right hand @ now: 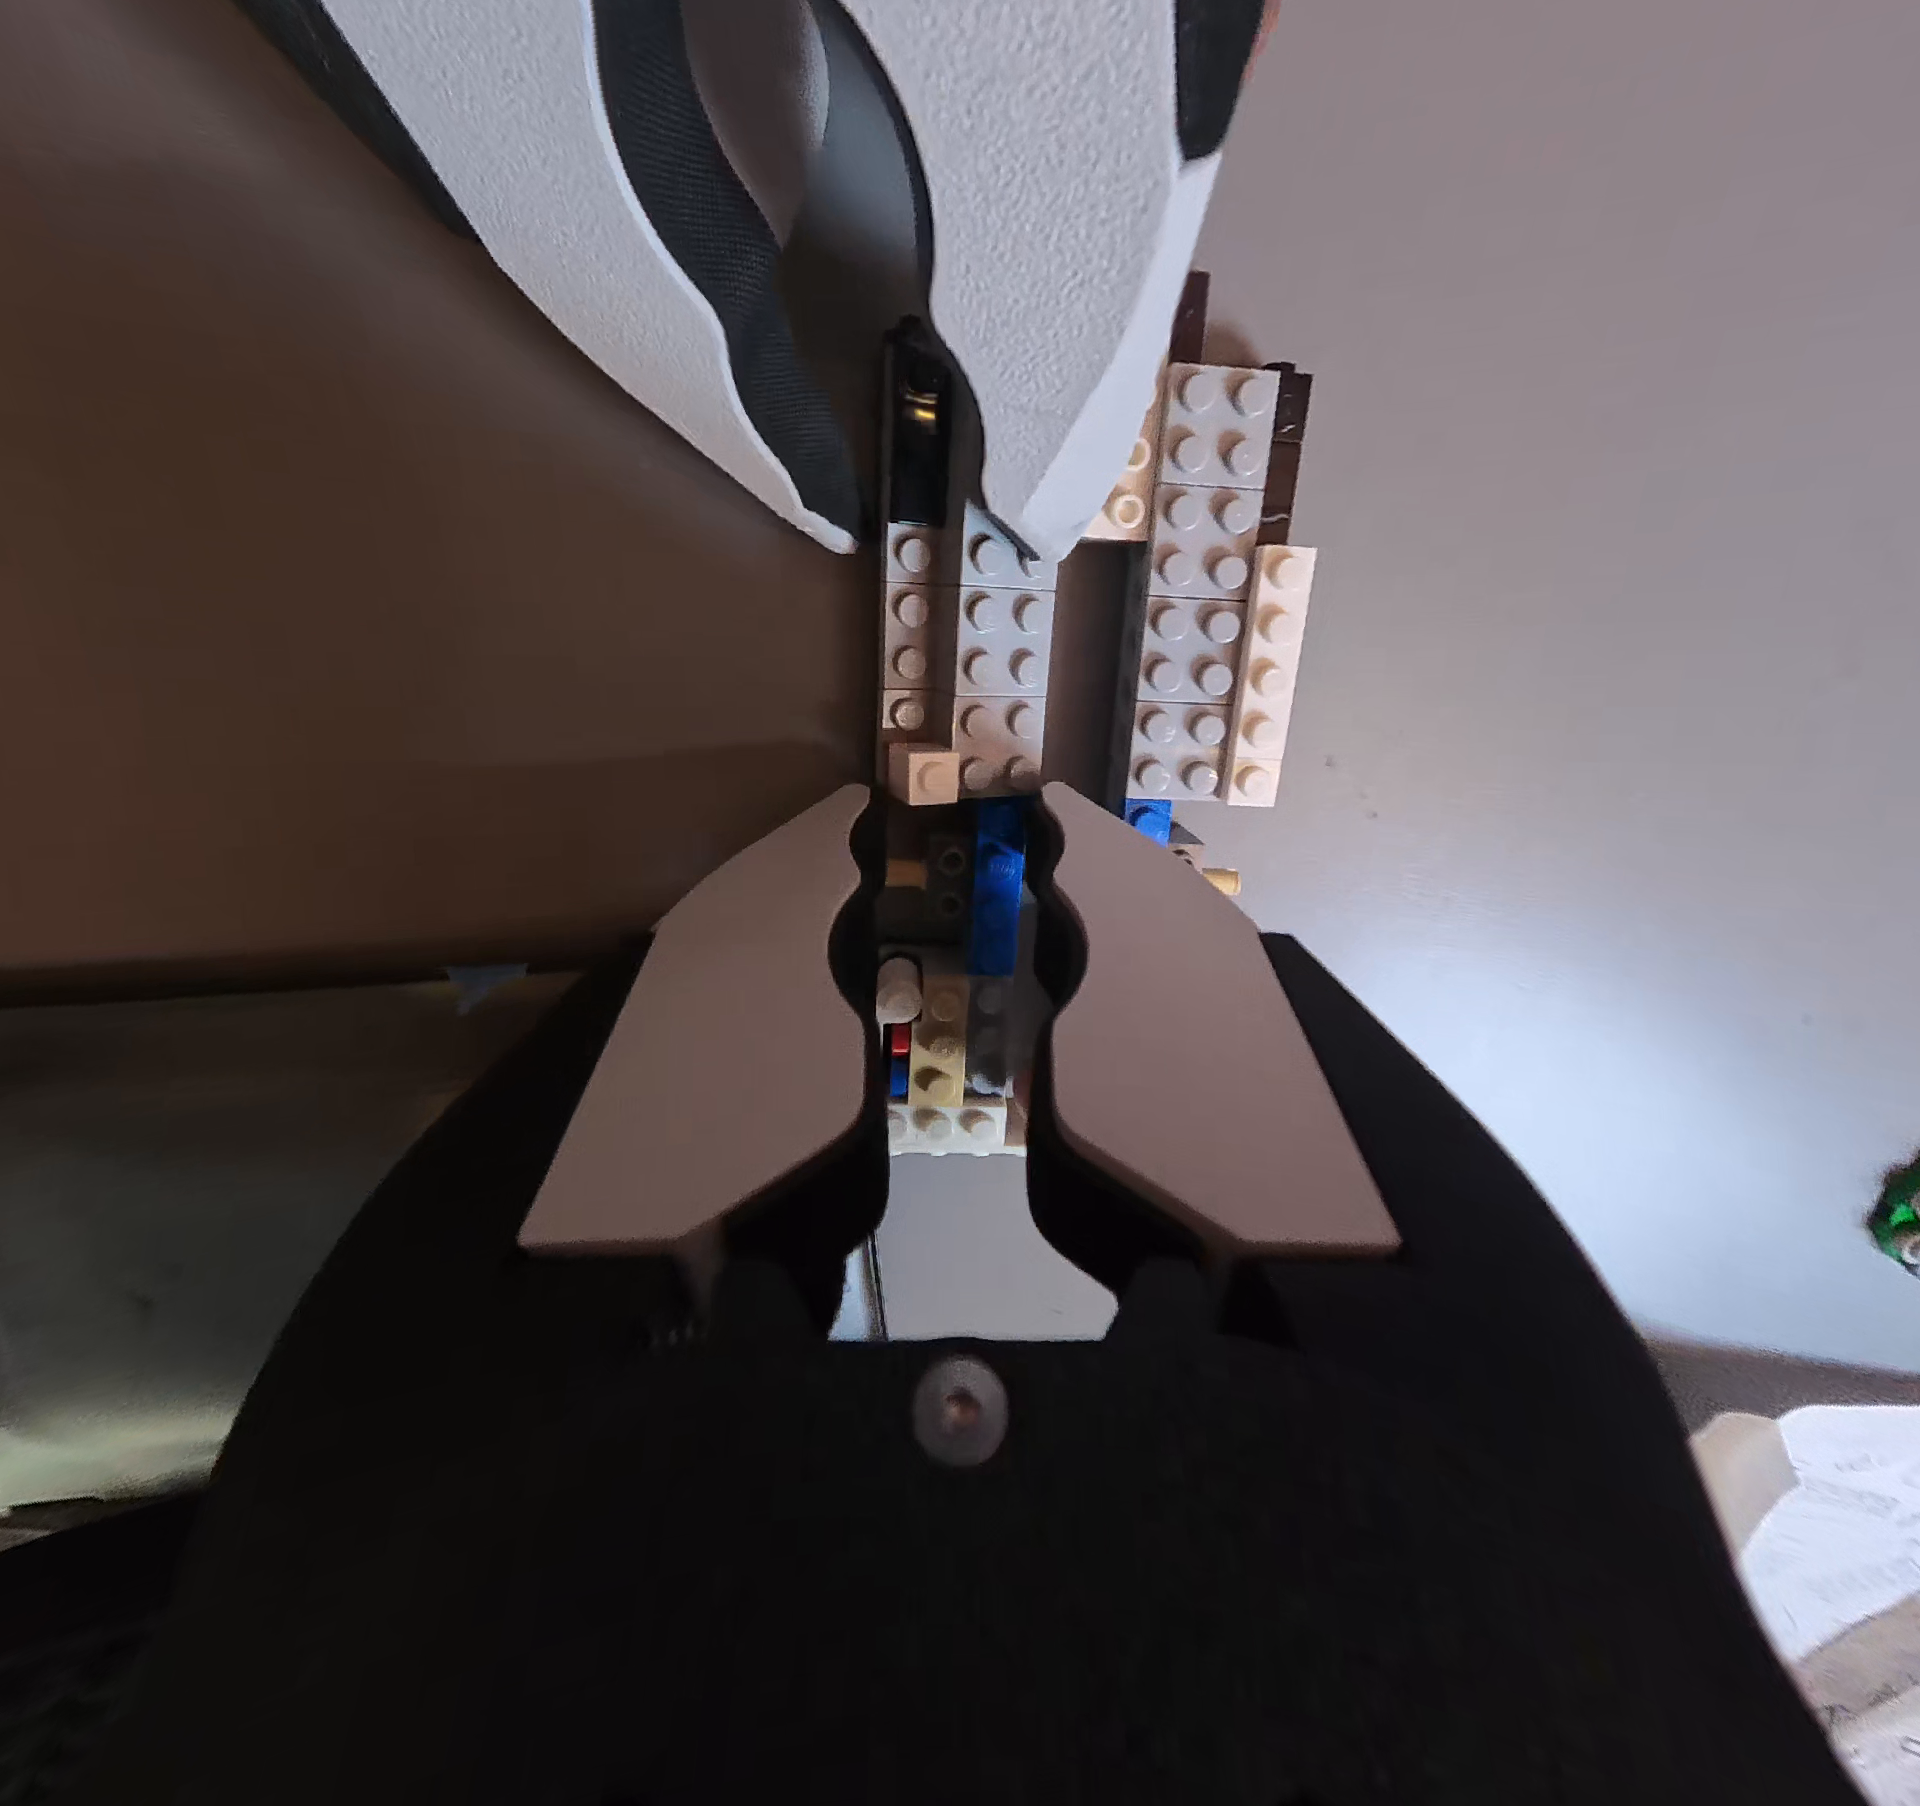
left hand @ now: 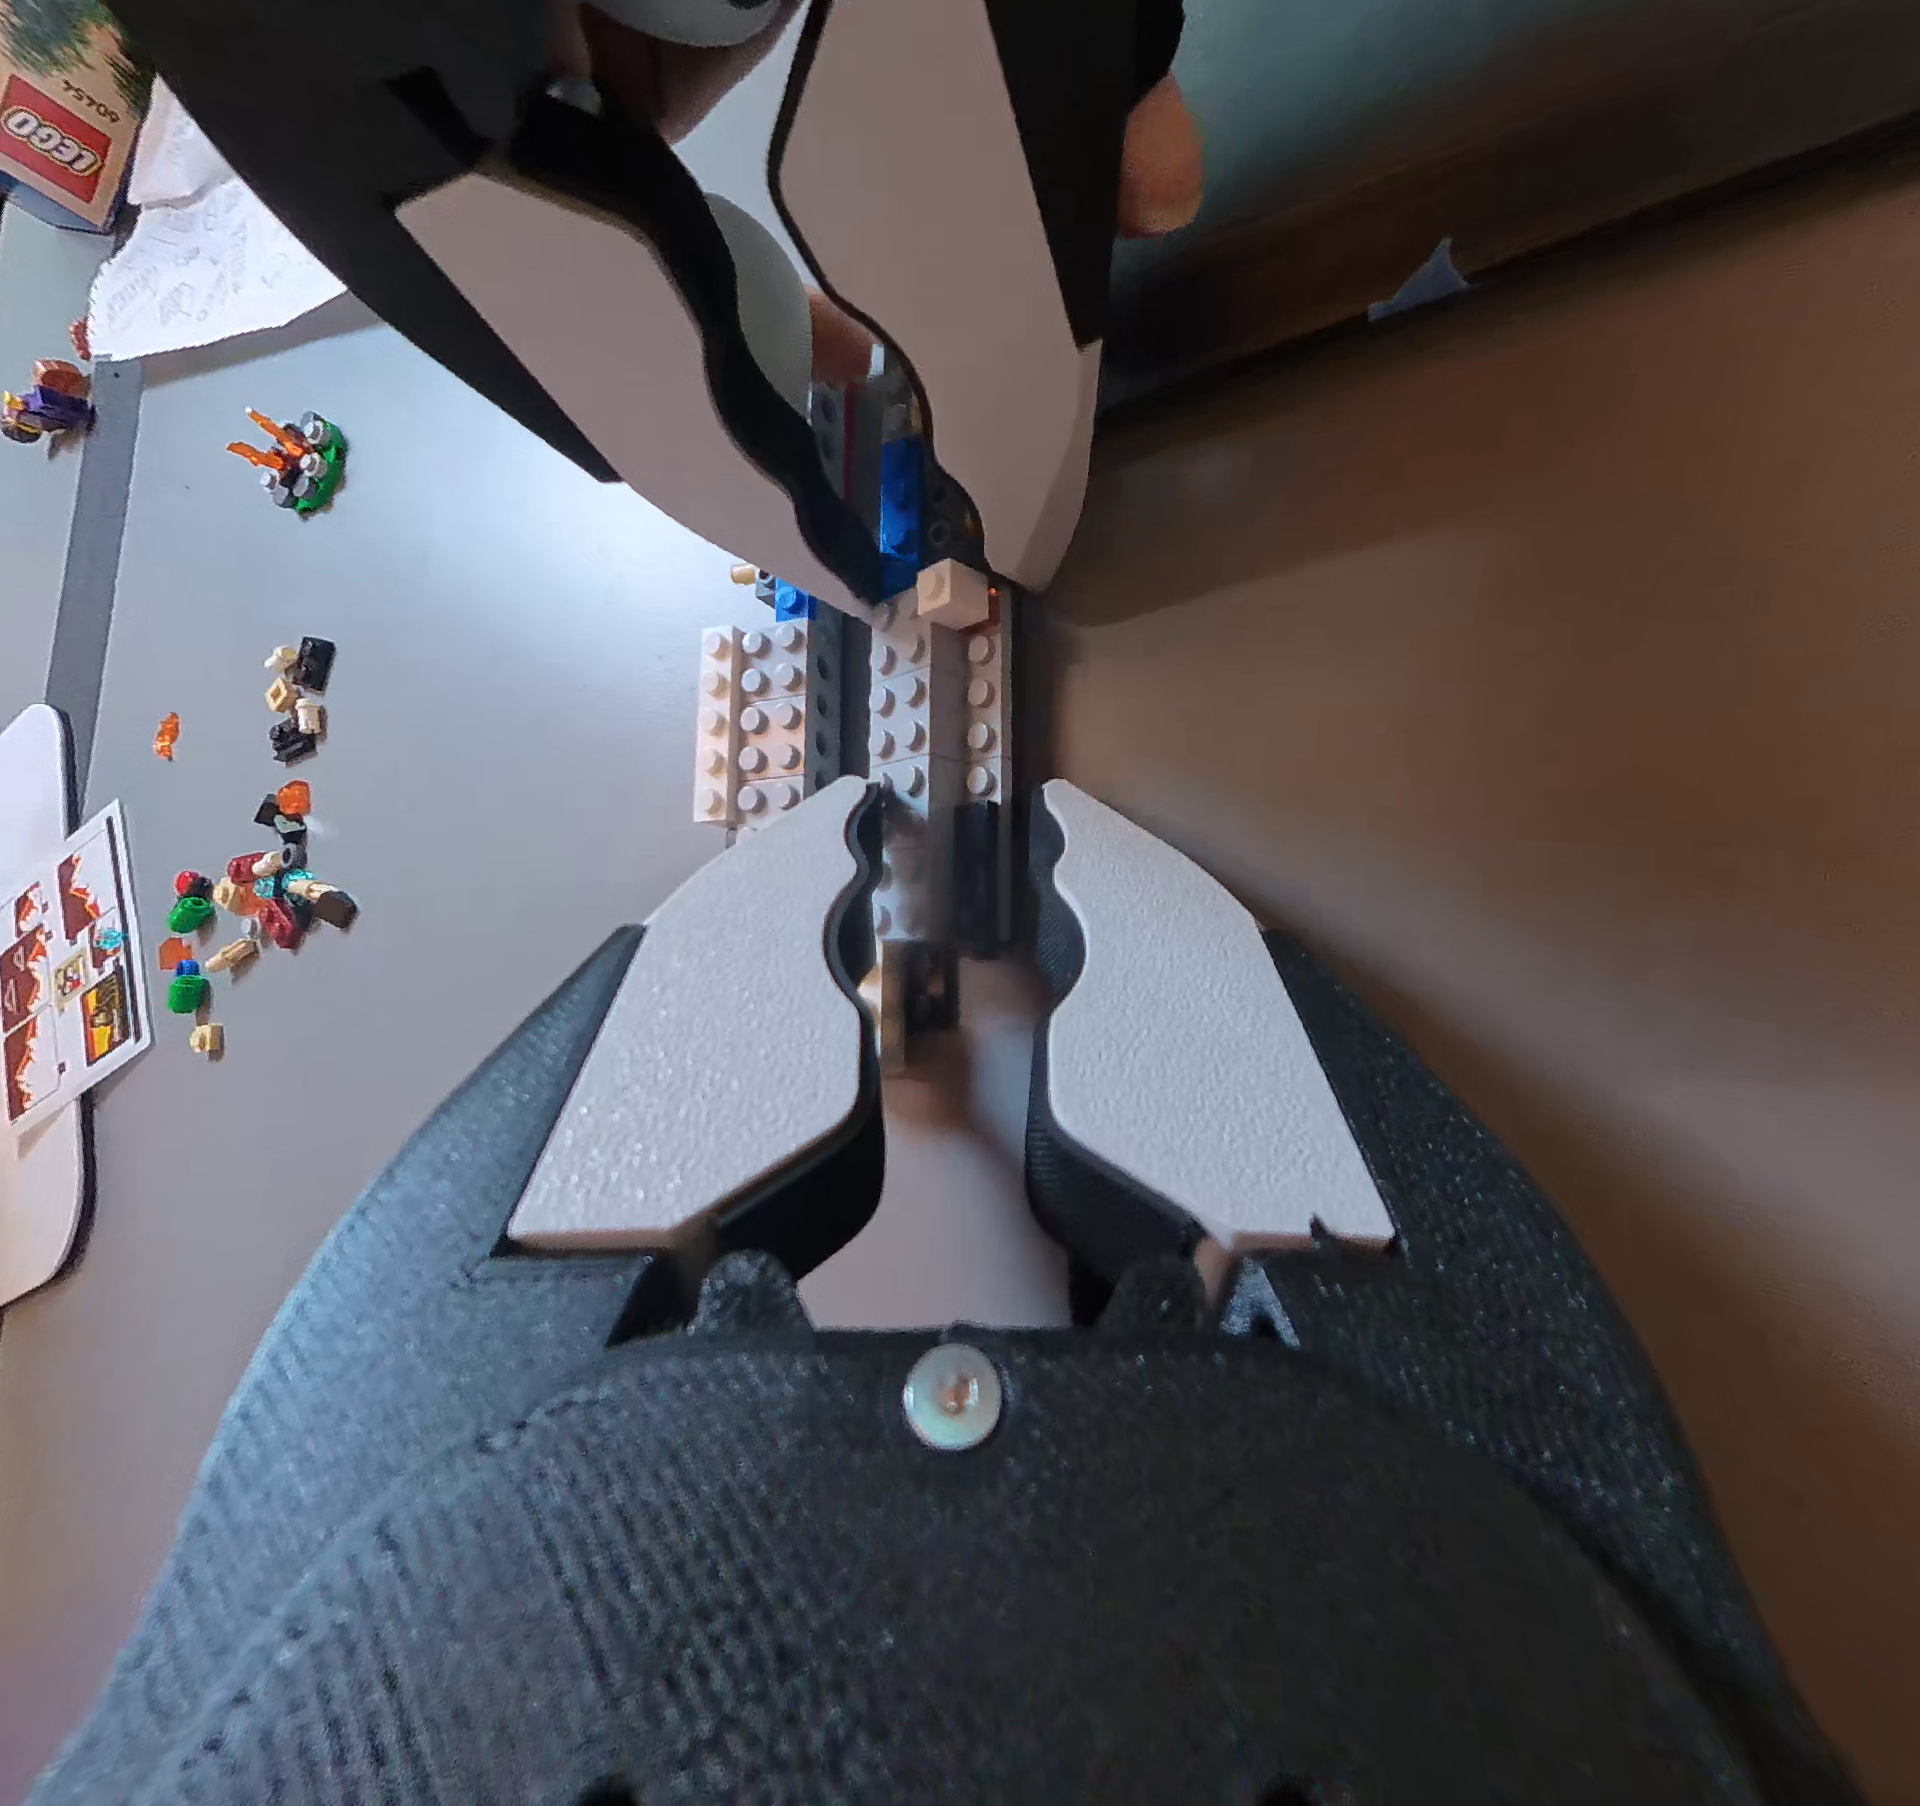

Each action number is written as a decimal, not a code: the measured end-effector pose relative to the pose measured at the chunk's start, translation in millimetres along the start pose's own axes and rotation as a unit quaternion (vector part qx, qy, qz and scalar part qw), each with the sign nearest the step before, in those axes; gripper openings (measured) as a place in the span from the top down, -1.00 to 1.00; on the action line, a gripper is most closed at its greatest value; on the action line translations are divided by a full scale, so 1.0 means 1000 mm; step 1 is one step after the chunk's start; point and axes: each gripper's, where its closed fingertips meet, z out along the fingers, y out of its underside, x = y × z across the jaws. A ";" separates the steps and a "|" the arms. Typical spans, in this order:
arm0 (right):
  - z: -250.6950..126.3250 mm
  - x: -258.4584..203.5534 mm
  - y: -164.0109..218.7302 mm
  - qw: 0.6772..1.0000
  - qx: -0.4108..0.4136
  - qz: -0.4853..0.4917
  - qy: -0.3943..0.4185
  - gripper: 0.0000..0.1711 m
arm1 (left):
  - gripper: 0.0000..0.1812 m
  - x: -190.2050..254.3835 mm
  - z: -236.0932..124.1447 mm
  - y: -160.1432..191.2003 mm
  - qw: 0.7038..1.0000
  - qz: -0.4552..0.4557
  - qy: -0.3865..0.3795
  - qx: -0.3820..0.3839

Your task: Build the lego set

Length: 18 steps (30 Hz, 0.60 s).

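in the left wrist view, the lego model (left hand: 914, 707) is seen lying long and narrow straight ahead of the left gripper (left hand: 951, 800), its long axis running away from the camera along the line of the fingers. the near end of the model is held between the narrow jaws, and a black piece is seen just inside them. the far end is gripped by the right gripper (left hand: 935, 593), which reaches in from above and opposite, so the model is spanned between the two. a small tan brick (left hand: 951, 595) sits at the tip of that far gripper, on the model's studded top; whether it is pressed home cannot be told. to the left, loose pieces (left hand: 260, 883), a small green build (left hand: 301, 463), a sticker sheet (left hand: 73, 956), crumpled paper and a box (left hand: 57, 125) are spread on the grey table (left hand: 499, 613). in the right wrist view, the same model (right hand: 971, 655) is seen from the other end: the blue and tan end is clamped in the right gripper's (right hand: 956, 800) narrow jaws, the tan brick (right hand: 930, 777) lies just beyond the left fingertip, and the left gripper (right hand: 935, 530) is closed on the far end. the brick is judged nearer the right gripper, so any seating push is likely best made from that side.
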 end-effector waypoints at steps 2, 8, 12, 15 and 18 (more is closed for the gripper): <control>-0.001 0.002 0.003 1.000 -0.008 -0.007 0.004 0.70 | 0.71 0.000 0.000 0.000 1.000 0.008 -0.005 -0.002; -0.007 -0.002 0.016 0.998 -0.050 -0.035 -0.020 0.58 | 0.71 0.000 0.001 0.000 1.000 0.019 -0.012 -0.001; -0.006 0.002 0.014 0.999 -0.039 -0.031 -0.005 0.67 | 0.71 -0.001 0.000 0.001 1.000 0.021 -0.015 -0.001; -0.006 0.000 0.011 0.999 -0.022 -0.023 -0.004 0.72 | 0.70 -0.003 0.000 0.003 1.000 0.023 -0.019 -0.002; -0.007 0.000 0.011 1.000 -0.013 -0.011 -0.015 0.72 | 0.71 -0.004 -0.001 0.003 1.000 0.022 -0.018 0.003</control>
